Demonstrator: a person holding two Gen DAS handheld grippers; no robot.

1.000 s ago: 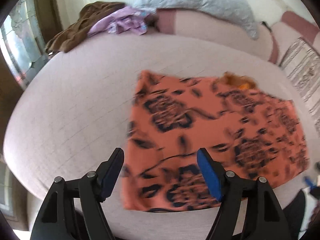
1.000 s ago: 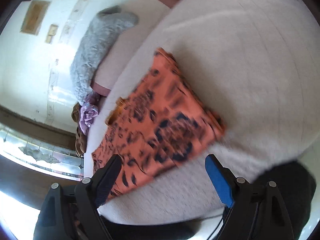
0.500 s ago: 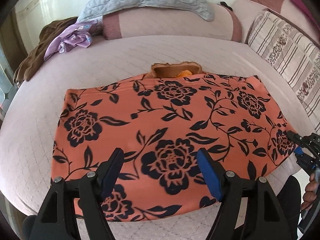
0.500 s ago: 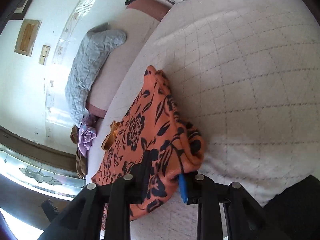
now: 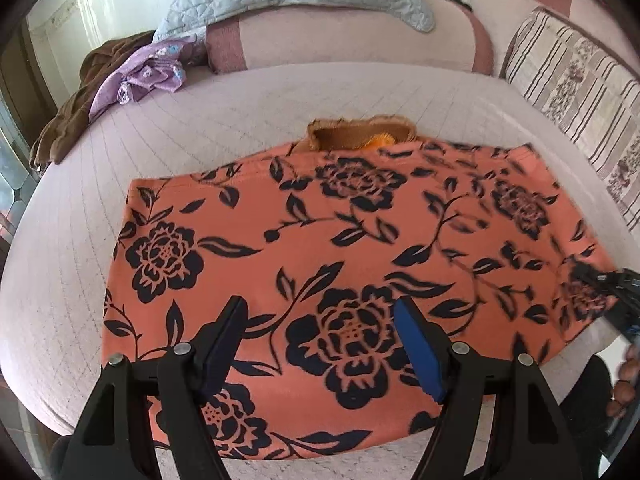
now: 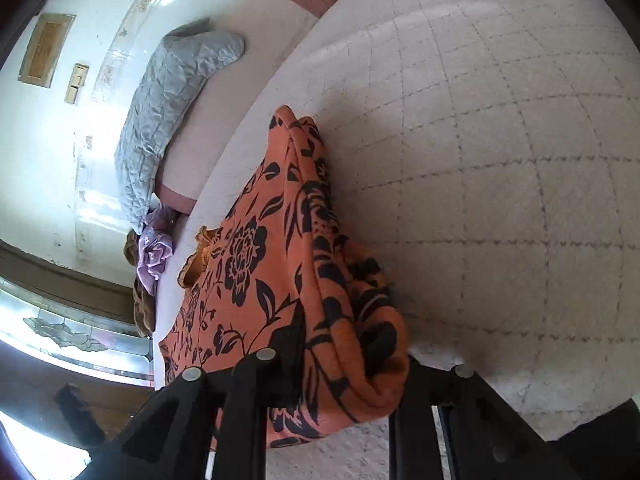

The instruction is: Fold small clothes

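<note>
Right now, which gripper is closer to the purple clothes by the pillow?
Left. The left gripper hovers over the orange floral garment, nearer the purple clothes; the right gripper is closing on the garment's far corner.

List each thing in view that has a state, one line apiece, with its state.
orange floral garment: spread flat on the bed, one corner bunched up.
right gripper: jaws closing on that bunched corner.
left gripper: open above the garment, holding nothing.
purple cloth: crumpled, unfolded.
brown cloth: heaped at the bed edge.
</note>
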